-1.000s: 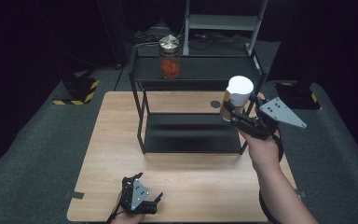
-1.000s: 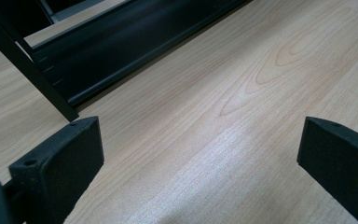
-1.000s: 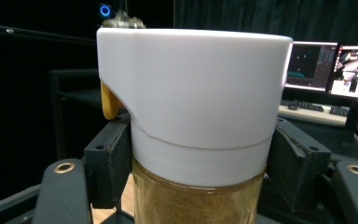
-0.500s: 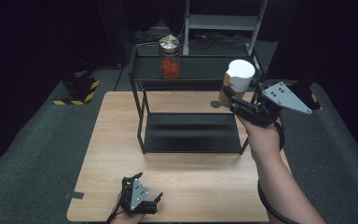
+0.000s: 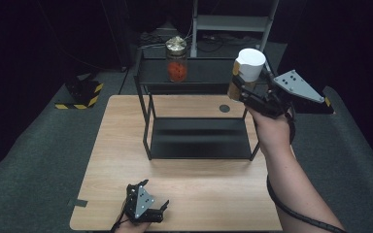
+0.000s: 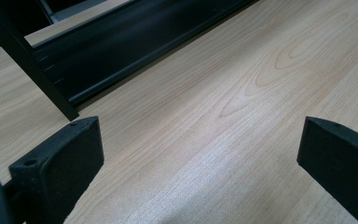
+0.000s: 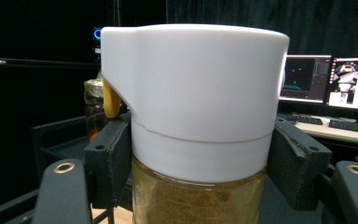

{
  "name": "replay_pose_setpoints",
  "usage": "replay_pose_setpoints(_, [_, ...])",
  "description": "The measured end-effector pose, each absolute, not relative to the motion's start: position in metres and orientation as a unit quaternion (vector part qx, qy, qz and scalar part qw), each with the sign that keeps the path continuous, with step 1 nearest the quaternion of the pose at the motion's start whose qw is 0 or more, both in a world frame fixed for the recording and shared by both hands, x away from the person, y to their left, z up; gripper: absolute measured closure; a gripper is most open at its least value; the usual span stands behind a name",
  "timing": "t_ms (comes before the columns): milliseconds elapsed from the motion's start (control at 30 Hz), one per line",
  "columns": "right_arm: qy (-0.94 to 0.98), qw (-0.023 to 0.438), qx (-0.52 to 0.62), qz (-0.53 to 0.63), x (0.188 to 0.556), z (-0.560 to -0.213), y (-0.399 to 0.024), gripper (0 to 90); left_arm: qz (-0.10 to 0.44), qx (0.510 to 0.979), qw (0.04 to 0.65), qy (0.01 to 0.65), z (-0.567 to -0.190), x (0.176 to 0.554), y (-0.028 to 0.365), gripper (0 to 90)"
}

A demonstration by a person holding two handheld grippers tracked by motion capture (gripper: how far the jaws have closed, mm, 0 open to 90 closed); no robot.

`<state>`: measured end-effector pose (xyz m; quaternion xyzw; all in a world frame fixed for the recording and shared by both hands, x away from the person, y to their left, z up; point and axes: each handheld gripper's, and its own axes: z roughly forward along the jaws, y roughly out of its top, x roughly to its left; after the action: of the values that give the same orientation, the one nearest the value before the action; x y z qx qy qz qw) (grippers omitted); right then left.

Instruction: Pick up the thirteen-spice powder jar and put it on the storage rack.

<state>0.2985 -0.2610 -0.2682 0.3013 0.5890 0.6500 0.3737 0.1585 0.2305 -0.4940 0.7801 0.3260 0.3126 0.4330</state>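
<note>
Right fingers: the right gripper [image 5: 245,90] has its jaws clamped on the sides of the white-capped jar [image 5: 246,70], one pad [image 7: 113,158] on each side just under the cap, so the jar hangs upright and cannot tip.
Jar: right of centre in the upper part of the high view, held in the air beside the right end of the rack's top shelf [image 5: 199,73]. White cap [image 7: 193,93] above, amber-brown contents showing through the glass [image 7: 196,200] below. A yellow tab [image 7: 110,100] sticks out at the left of the cap in the right gripper view.
Grip height: high on the body, close to the cap; by my reading this leaves the base free to be set down on a flat surface.
Likely aim: the jar sits level with the top shelf, so placing it there looks like the step in hand.
Shelf neighbour: a jar with red contents [image 5: 177,60] and a gold lid stands at the left part of that shelf, well apart from the held jar, leaving the right part bare.
Rack: black metal frame [image 5: 148,121], two tiers, standing at the far half of the wooden table [image 5: 116,141].
Left fingers: the left gripper [image 5: 143,204] lies at the lower left of the table's near edge, jaws spread wide with nothing but bare wood between them, a resting pose clear of the work.
Background: lit monitors [image 7: 328,81] at the right edge of the right gripper view.
</note>
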Motion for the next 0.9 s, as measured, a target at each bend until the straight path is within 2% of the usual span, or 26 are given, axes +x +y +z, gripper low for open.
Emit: replay_pose_setpoints(900, [0.596, 0.394, 0.314, 0.626, 0.344, -0.254, -0.222, 29.2, 0.308, 0.775, 0.443, 0.33, -0.495, 0.158, 0.235, 0.6])
